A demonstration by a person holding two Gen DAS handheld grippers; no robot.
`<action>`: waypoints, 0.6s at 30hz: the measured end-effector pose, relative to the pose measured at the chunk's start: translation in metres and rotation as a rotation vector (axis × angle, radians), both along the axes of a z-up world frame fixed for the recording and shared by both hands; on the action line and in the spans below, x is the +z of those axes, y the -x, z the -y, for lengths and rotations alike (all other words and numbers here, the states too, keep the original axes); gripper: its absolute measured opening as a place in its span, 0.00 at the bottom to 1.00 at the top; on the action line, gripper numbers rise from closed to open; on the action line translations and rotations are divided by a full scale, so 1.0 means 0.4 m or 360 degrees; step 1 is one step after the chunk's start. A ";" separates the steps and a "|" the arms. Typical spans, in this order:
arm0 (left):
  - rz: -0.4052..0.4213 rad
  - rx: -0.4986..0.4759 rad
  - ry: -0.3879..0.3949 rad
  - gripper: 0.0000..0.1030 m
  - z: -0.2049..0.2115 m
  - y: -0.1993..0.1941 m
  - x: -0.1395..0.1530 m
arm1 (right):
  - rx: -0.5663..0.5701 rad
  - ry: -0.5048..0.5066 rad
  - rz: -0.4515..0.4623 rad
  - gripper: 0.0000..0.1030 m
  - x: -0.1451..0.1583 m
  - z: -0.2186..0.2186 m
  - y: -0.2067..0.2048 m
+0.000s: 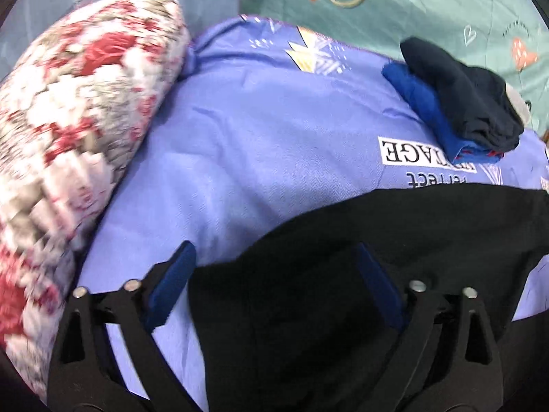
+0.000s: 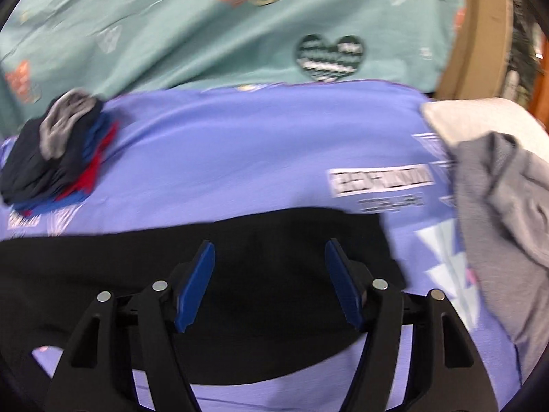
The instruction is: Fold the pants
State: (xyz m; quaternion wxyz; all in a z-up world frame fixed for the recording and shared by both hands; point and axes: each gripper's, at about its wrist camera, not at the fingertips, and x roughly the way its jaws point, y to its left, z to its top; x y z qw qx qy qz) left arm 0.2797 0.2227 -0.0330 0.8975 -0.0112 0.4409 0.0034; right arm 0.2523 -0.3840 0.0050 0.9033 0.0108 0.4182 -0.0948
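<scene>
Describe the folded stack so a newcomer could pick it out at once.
On the lilac sheet, look past the black pants towards the far edge. The folded stack sits there, navy on top with blue and red layers, unlike the loose grey clothes opposite.

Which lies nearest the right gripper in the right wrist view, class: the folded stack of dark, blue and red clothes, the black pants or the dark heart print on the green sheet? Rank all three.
1. Black pants, directly under the right gripper.
2. Folded stack, farther back on the left.
3. Heart print, farthest, beyond the purple cloth.
</scene>
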 end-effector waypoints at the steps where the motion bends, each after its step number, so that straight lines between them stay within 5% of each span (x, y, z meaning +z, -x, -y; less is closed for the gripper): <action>1: -0.0060 -0.0030 0.0028 0.72 0.006 -0.014 -0.010 | 0.0030 0.0051 -0.0019 0.65 -0.007 -0.016 -0.014; 3: -0.0189 -0.0064 0.0102 0.47 0.013 -0.043 -0.031 | 0.0094 0.0177 -0.0049 0.65 -0.012 -0.048 -0.037; 6: -0.0201 -0.0100 0.0086 0.37 0.026 -0.058 -0.039 | 0.0363 0.0232 -0.0137 0.65 -0.034 -0.107 -0.080; 18: -0.0192 -0.0116 0.0117 0.20 0.028 -0.047 -0.023 | 0.0893 0.0420 -0.0401 0.62 -0.112 -0.230 -0.203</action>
